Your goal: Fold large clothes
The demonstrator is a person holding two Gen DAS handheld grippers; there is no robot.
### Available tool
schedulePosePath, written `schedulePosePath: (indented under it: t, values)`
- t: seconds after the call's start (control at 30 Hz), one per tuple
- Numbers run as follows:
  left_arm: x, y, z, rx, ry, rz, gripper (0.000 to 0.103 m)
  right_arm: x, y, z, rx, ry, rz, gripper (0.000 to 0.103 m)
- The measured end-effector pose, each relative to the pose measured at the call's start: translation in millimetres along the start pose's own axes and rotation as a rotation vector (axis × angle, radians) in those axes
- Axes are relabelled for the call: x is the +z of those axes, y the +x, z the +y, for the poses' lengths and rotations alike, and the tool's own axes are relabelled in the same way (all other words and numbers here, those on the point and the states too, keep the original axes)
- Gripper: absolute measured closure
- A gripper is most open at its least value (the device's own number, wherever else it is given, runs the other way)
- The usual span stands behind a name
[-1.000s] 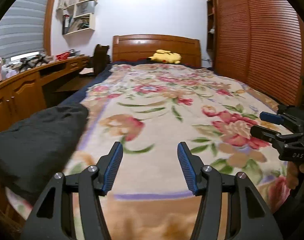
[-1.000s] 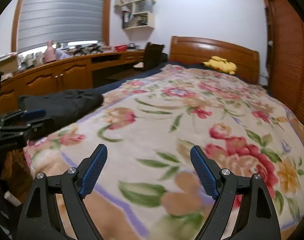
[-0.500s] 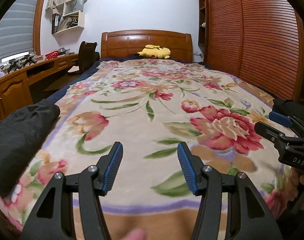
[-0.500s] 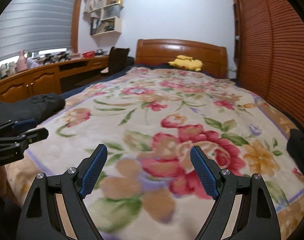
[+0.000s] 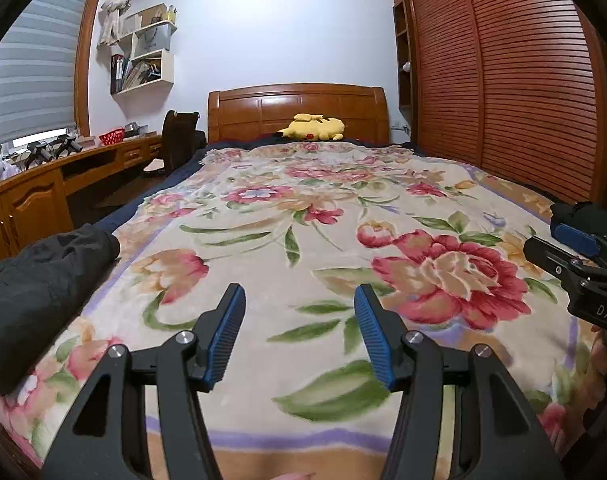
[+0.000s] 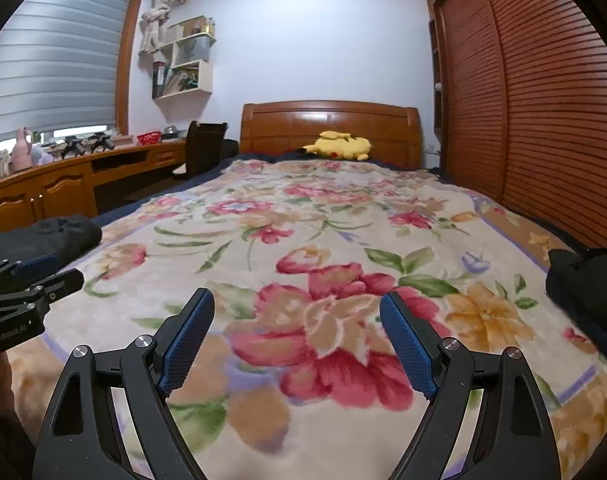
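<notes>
A dark grey garment (image 5: 35, 276) lies bunched at the left front edge of the bed; it also shows in the right wrist view (image 6: 51, 236). Another dark garment (image 6: 583, 292) lies at the right front edge of the bed; a bit of it shows in the left wrist view (image 5: 583, 216). My left gripper (image 5: 299, 336) is open and empty above the floral blanket (image 5: 303, 216). My right gripper (image 6: 297, 344) is open and empty above the blanket (image 6: 323, 220). Each gripper shows at the edge of the other's view: the right one (image 5: 575, 256), the left one (image 6: 31, 280).
A yellow plush toy (image 5: 313, 128) lies by the wooden headboard (image 5: 295, 108). A wooden desk (image 5: 43, 188) with a chair (image 5: 179, 140) runs along the left. Slatted wardrobe doors (image 5: 503, 80) stand on the right. Wall shelves (image 5: 143, 60) hang at the back left.
Both grippers have swung right, from facing the left side of the bed to facing along its length. The garment at the right has come into view. Both stay open.
</notes>
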State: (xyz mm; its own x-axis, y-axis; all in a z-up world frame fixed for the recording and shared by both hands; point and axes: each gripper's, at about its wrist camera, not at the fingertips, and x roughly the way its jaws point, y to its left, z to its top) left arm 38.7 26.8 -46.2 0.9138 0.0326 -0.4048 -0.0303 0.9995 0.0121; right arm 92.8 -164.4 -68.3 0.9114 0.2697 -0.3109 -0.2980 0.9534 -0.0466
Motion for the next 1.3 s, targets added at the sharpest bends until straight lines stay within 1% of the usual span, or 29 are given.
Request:
schedulePosePath:
  t: [0.37, 0.53, 1.3]
  values:
    - [-5, 0, -9, -0.037, -0.006, -0.019, 0.047, -7, -13, -1, -0.043, -0.005, -0.053, 0.016]
    - [-5, 0, -8, -0.033, -0.008, -0.02, 0.047, -9, -12, -6, -0.058, 0.003, -0.044, 0.017]
    - [-7, 1, -8, -0.035, -0.005, -0.02, 0.047, -8, -13, -7, -0.056, 0.014, -0.046, 0.017]
